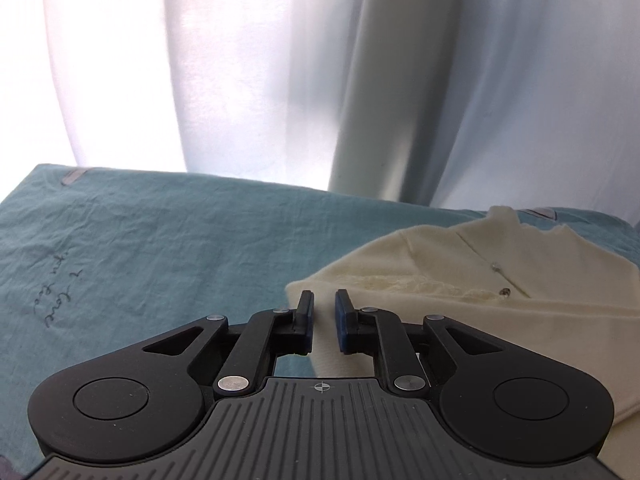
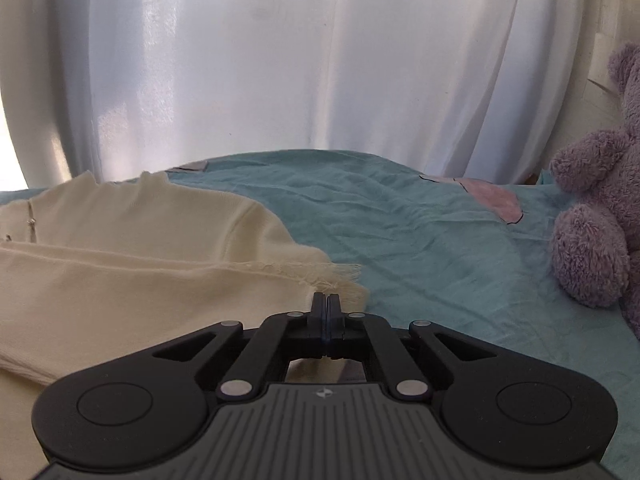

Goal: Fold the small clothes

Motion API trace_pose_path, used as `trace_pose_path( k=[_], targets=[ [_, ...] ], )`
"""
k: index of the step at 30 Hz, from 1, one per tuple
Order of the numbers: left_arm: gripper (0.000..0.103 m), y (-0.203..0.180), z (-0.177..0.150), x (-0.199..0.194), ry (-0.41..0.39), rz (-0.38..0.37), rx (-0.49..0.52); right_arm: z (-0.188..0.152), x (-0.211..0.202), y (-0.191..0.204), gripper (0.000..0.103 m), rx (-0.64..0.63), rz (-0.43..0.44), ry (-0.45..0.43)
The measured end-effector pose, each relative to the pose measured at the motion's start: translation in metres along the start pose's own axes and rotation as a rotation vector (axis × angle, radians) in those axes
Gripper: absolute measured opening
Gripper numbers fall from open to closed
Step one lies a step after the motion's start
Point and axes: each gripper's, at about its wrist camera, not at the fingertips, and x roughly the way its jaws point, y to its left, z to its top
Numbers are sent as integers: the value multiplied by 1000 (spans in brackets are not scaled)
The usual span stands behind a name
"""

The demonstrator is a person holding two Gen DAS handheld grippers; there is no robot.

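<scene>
Cream cardigan [image 1: 480, 304] lies on the teal sheet [image 1: 160, 248]. Left gripper [image 1: 323, 300] stands open over its near-left edge; right gripper [image 2: 327, 300], jaws together, pinches its frayed right hem.

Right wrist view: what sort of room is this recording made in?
Probably a bedroom: a wrinkled teal bedsheet covers the surface, white curtains hang behind it, and a purple stuffed toy sits at the edge beside the cream sweater.

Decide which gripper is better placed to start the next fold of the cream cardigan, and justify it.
Left, probably. The left gripper is open at the cream cardigan edge. The right gripper is shut, seemingly pinching nothing.
</scene>
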Motion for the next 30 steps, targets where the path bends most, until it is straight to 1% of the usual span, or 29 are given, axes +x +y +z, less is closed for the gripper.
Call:
trace_pose_path(
  k=[2,3,5,7,8,10,11,13,14,15,17,19,21,24,26,27,28,30],
  targets=[
    [22,-4,0,-13,-30,44,9,3,-11,5,0,-7,51,-26],
    [27,-9,-1,-19,-47,40,24,4,-15,8,1,-12,80,-32],
    [34,-29,-4,-33,-81,-21,82,6,-22,23,1,-29,146,-46],
    [51,-50,-9,-41,-98,-83,139,6,-26,44,1,-69,205,-43],
    [53,-61,-14,-38,-84,-126,169,6,-27,58,1,-94,242,-45],
    [51,-79,-22,-26,-23,-177,213,3,-25,79,1,-138,288,-36],
    [50,-85,-26,-19,3,-176,222,0,-22,92,1,-166,302,-21],
    [50,-91,-28,-6,27,-173,226,-4,-16,109,1,-209,314,-2],
    [50,-92,-30,0,17,-155,223,-6,-12,114,1,-226,303,8],
    [50,-93,-29,2,1,-137,231,-8,-8,118,1,-243,279,-5],
    [50,-95,-25,8,-2,-118,239,-6,-2,122,0,-268,223,-28],
    [51,-94,-21,12,0,-112,217,0,7,116,0,-236,203,-28],
    [52,-95,-19,16,-6,-107,216,5,13,109,0,-213,201,-28],
    [54,-98,-19,10,2,-91,252,8,13,99,0,-175,240,-7],
    [58,-92,-22,-5,31,-111,250,9,6,86,1,-95,279,36],
    [60,-86,-26,-15,36,-136,239,8,0,79,6,-61,292,56],
    [65,-80,-30,-23,43,-153,228,5,-9,72,10,-39,299,58],
    [67,-70,-41,-36,57,-169,217,-7,-30,59,14,-37,296,32]
  ],
)
